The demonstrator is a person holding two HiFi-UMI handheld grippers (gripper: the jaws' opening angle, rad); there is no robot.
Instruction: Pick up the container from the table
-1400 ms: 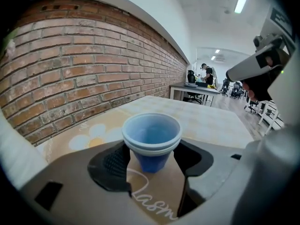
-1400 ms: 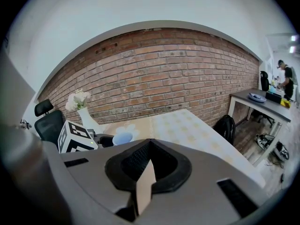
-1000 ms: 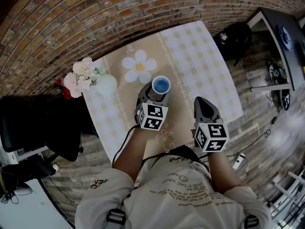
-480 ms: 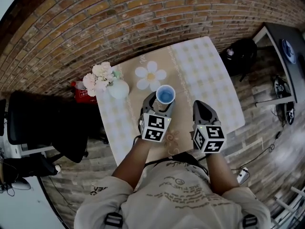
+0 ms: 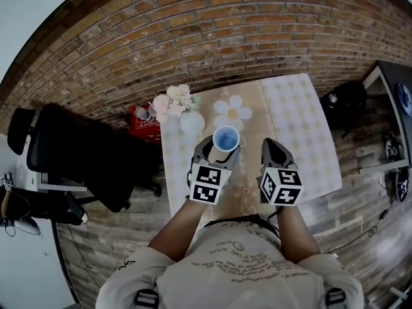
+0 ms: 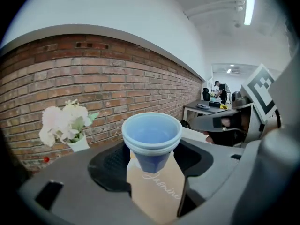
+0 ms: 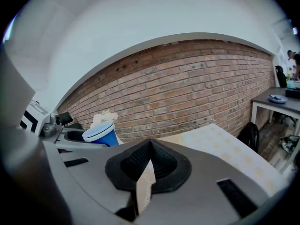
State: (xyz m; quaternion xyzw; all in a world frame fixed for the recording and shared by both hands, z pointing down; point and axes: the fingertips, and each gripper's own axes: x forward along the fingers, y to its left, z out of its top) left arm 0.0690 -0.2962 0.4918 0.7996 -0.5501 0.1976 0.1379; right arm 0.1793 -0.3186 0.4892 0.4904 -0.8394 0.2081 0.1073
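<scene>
A blue cup (image 5: 226, 138) stands upright between the jaws of my left gripper (image 5: 221, 145), which is shut on its lower body. In the left gripper view the cup (image 6: 151, 137) fills the middle and its inside looks empty; the beige tablecloth shows below it. It is held above the table (image 5: 296, 127), apart from the cloth. My right gripper (image 5: 273, 145) hovers beside it on the right, jaws shut with nothing between them. From the right gripper view (image 7: 150, 165) the cup (image 7: 102, 135) shows at the left.
A white vase with pale flowers (image 5: 175, 102) stands at the table's far left corner, near a brick wall. A red object (image 5: 143, 118) lies on the floor by it. A black chair (image 5: 84, 159) is left of the table, a dark desk (image 5: 396, 89) at right.
Both grippers and the cup have risen; the table now looks smaller and farther below. The left gripper has kept its hold on the cup.
</scene>
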